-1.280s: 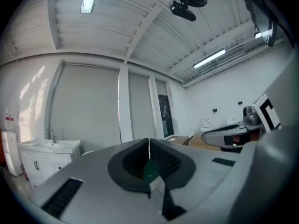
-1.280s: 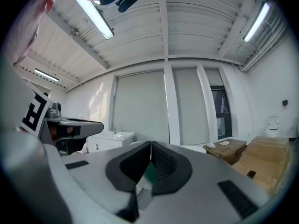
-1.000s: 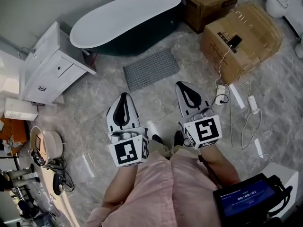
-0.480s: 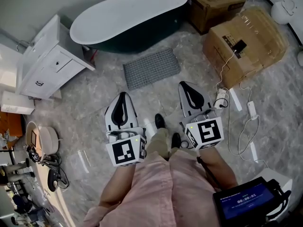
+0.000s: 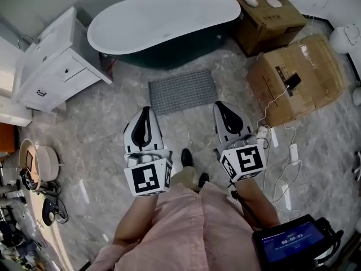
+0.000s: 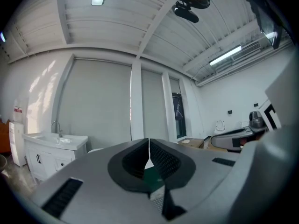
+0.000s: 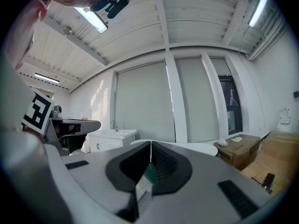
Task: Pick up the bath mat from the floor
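Bath mat [image 5: 182,91]: grey, patterned with a fine grid.
Bathtub [image 5: 163,21]: white inside, dark green outside.
Floor [image 5: 101,145]: grey, veined like marble.
Left gripper [image 5: 145,110], right gripper [image 5: 220,104]: white, black-padded, marked with black-and-white squares.

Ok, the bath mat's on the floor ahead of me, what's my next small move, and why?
Probably lower both grippers toward the bath mat, opening the jaws on the way: the left gripper and right gripper are shut, empty and level, short of the mat, which lies flat and untouched.
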The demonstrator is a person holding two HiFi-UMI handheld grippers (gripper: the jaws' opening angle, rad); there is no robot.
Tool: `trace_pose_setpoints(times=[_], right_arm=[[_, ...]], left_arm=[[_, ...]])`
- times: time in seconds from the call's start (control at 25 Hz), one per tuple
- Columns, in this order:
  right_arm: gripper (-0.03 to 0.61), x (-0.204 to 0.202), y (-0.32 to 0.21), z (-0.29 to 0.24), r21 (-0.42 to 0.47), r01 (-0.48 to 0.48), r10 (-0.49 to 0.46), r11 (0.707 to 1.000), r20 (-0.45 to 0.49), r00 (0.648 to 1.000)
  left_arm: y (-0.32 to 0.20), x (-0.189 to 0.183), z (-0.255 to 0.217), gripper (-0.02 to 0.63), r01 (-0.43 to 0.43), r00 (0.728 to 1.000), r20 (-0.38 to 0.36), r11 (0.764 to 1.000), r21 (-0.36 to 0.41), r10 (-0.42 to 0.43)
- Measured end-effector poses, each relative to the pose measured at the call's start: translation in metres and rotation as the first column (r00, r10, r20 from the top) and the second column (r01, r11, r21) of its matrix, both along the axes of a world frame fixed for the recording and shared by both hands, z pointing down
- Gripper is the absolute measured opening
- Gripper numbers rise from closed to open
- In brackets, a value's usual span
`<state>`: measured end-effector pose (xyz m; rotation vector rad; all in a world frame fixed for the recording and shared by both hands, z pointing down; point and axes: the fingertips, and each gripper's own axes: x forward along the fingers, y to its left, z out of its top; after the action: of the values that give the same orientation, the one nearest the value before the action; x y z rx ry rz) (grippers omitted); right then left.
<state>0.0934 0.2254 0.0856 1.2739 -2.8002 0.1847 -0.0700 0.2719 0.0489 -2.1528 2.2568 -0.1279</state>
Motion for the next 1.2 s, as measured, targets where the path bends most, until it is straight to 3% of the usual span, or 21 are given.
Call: trace_pose_setpoints(times=[0.44,0.88,1.2], right_arm=[[0.018,-0.072,-0.073,-0.032,0.074,0.030,-0.029,0.997,-0.023,0.999],[0.018,-0.065,-0.101,-0.027,0.065,-0.025,0.028,0.998,-0.045,0.999],[0.018,-0.050,-0.133,-0.003,0.015,-0.024,0.024,1.000,-0.025,0.999]], left_arm=[[-0.071,-0.074,-0.021,0.028,0.023,0.999,-0.028,0.997,0.072,-0.021],[-0.106,-0.084,-0.005,0.028,0.005,0.998,-0.063,0.999,0.050,-0.002],[-0.132,-0.073,0.010,0.028,0.021,0.999,-0.044,1.000,0.010,-0.020]])
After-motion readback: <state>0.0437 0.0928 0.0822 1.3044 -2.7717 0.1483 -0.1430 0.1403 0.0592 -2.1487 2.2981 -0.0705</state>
